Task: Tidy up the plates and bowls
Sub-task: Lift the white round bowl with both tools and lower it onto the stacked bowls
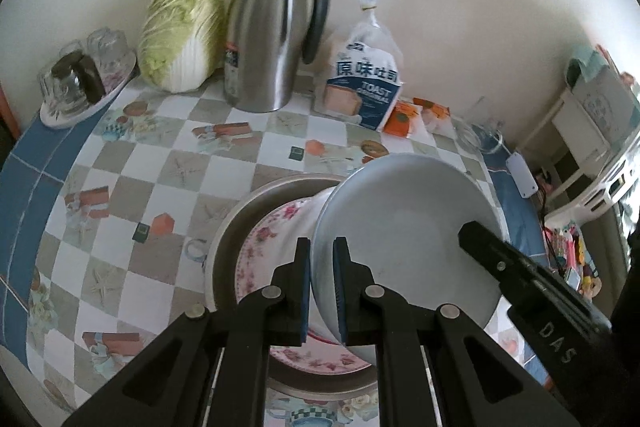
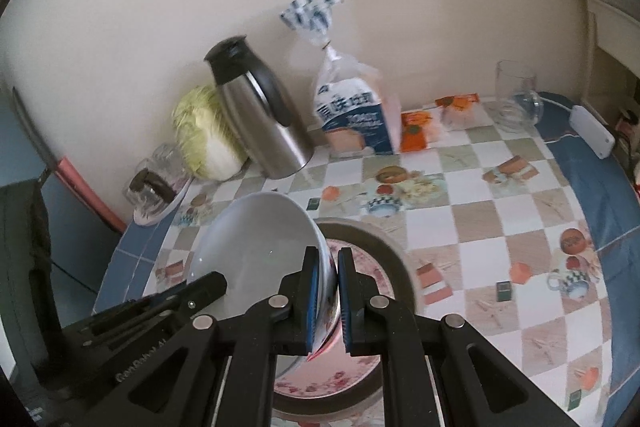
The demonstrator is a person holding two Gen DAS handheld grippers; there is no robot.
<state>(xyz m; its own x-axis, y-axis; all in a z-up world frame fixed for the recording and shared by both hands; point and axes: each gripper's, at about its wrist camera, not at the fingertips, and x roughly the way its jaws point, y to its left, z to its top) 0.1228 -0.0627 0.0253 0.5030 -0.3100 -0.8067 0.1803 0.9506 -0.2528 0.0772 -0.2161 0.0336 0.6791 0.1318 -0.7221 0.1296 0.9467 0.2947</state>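
Observation:
A white bowl (image 1: 404, 223) is held tilted above a pink floral plate (image 1: 272, 251) that lies in a grey metal dish (image 1: 236, 219). My left gripper (image 1: 321, 283) is shut on the bowl's near rim. My right gripper (image 2: 328, 291) is shut on the opposite rim of the same bowl (image 2: 256, 243). The right gripper's black finger shows inside the bowl in the left wrist view (image 1: 492, 255). The floral plate (image 2: 368, 267) and grey dish (image 2: 388, 247) show under the bowl in the right wrist view.
At the back wall stand a steel thermos jug (image 1: 272, 35), a napa cabbage (image 1: 180, 31), a bag of toast (image 1: 364, 79), orange packets (image 1: 404, 119) and a glass mug (image 1: 480, 131). A tray of glasses (image 1: 80, 83) sits at the far left. The table's blue edge (image 1: 32, 163) curves around.

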